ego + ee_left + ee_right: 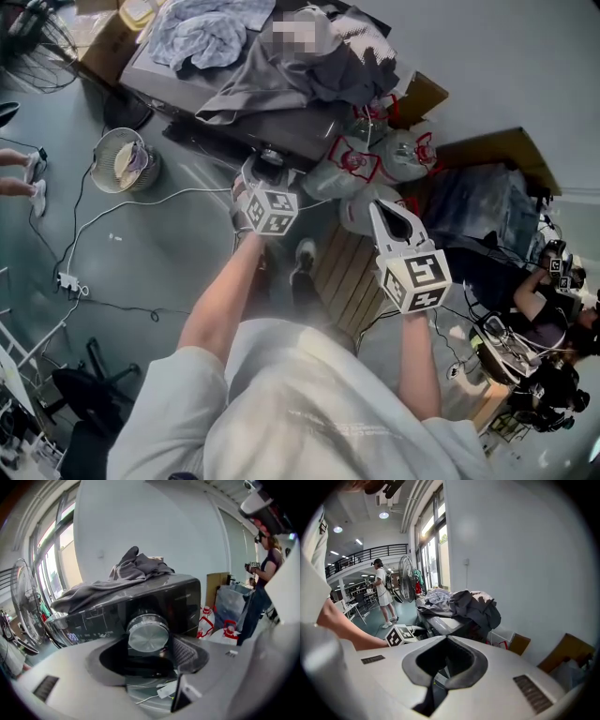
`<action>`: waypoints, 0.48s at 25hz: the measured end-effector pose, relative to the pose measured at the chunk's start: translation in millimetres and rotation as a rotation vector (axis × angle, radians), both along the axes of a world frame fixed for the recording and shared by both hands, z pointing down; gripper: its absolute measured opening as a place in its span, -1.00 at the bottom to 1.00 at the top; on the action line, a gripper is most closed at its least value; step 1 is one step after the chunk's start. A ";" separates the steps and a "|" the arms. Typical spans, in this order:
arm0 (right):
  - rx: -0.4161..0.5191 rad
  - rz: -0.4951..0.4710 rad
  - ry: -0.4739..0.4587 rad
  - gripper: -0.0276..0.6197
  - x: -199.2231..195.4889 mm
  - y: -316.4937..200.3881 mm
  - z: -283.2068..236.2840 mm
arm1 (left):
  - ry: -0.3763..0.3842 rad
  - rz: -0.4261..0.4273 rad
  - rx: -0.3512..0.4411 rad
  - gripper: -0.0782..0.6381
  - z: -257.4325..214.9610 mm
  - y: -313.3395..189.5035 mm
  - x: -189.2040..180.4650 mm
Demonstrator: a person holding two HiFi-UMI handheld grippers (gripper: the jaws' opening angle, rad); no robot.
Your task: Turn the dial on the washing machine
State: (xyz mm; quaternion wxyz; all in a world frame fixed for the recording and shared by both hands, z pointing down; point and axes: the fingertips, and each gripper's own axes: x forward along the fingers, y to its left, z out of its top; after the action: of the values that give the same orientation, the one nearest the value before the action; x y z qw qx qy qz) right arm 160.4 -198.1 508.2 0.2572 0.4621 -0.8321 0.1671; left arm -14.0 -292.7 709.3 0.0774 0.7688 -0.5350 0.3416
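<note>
Against the wall (pixel 487 56) stood the washer (pixel 281 127), clothes (pixel 281 66) on top; its dial (pixel 148 637) sat between the left gripper's (pixel 262 173) wide-apart jaws. The right gripper (pixel 384 217) hung aside, jaws together.

A round, brushed-silver metal dial (pixel 148 637) with a ribbed rim juts from the front panel of a glossy black, box-shaped washing machine (pixel 180 597). Its flat face is turned outward, and faint pale markings lie on the panel to its left.
</note>
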 end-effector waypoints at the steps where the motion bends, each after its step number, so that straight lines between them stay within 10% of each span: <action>1: -0.003 0.002 0.001 -0.87 0.9 1.4 1.2 | -0.009 0.001 0.005 0.00 -0.1 0.0 0.1; 5: -0.013 0.010 0.002 -0.87 3.1 5.6 4.8 | -0.013 0.006 0.014 0.00 -0.9 0.1 0.1; 12: -0.028 0.000 0.005 -0.87 -0.2 10.6 10.4 | 0.197 0.003 -0.039 0.07 1.1 8.0 3.5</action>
State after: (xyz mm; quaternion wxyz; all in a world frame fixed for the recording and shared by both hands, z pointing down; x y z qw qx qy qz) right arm 160.2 -187.5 518.6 0.2657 0.4586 -0.8291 0.1778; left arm -10.5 -284.8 710.4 0.1439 0.7979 -0.5168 0.2750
